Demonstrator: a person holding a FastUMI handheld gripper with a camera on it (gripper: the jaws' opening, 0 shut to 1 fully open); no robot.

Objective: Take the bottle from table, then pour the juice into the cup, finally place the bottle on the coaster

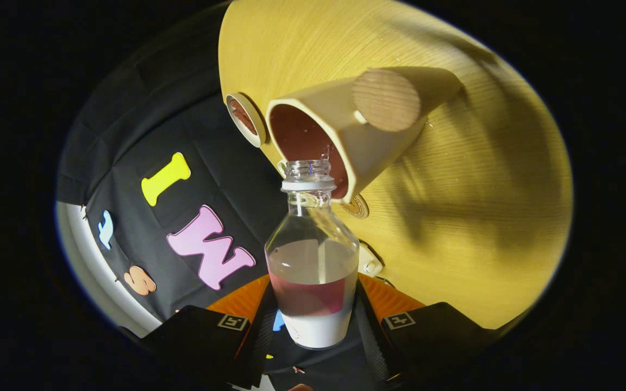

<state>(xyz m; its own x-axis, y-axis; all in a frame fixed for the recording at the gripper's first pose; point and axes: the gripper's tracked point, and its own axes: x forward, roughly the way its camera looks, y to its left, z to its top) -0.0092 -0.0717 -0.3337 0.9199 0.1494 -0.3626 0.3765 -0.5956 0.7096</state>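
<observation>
My gripper [313,317] is shut on a clear, uncapped bottle [313,244], one finger pressing on each side of its lower body. Red juice lies in the bottle's lower part, above a white band at its base. The view is rolled sideways, so bottle and gripper are tilted against the table. The bottle's open mouth [308,169] sits right at the rim of a cream cup [367,146] with a reddish-brown inside and a round wooden knob on its side. I cannot tell whether juice is flowing. A small round coaster [245,120] lies on the table just beyond the cup.
The cup and coaster stand on a light wooden table [481,190]. A small round disc [356,207] lies by the cup's foot, and a little white object [370,263] sits close to the bottle's shoulder. Black cloth wall hangs past the table's edge.
</observation>
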